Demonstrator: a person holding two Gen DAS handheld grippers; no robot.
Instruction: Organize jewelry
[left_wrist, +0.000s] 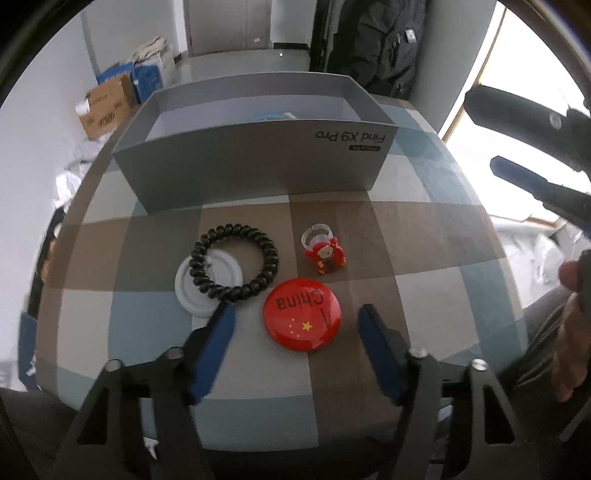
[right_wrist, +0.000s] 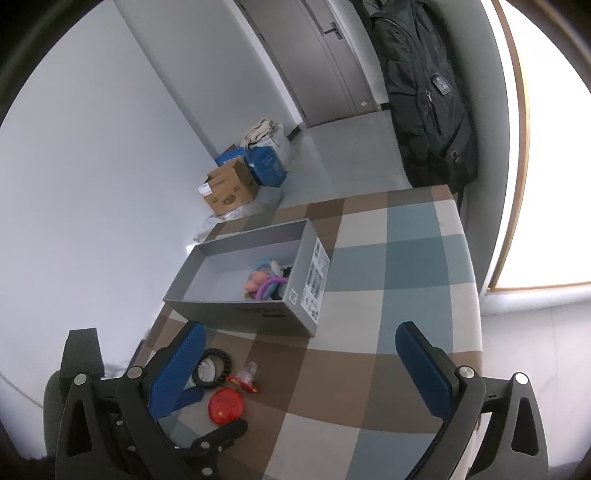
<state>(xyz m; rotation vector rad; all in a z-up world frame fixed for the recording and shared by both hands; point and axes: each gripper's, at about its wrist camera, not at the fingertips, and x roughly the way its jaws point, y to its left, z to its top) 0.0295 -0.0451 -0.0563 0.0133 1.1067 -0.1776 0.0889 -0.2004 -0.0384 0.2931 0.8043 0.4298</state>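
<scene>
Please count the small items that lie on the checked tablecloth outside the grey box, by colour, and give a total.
Black: 1, spiral hair tie
White: 1, round disc
Red: 2, round China badge and cartoon ring
Total: 4

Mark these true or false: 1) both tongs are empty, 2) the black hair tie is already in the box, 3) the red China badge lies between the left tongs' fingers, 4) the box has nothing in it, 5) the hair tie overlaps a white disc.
1. True: the left tongs and right tongs are open and hold nothing.
2. False: the black hair tie lies on the checked tablecloth, in front of the grey box.
3. True: the red China badge sits on the cloth between them, ungripped.
4. False: the right wrist view shows small colourful pieces at one end of the box.
5. True: it rests partly on the white disc.
</scene>
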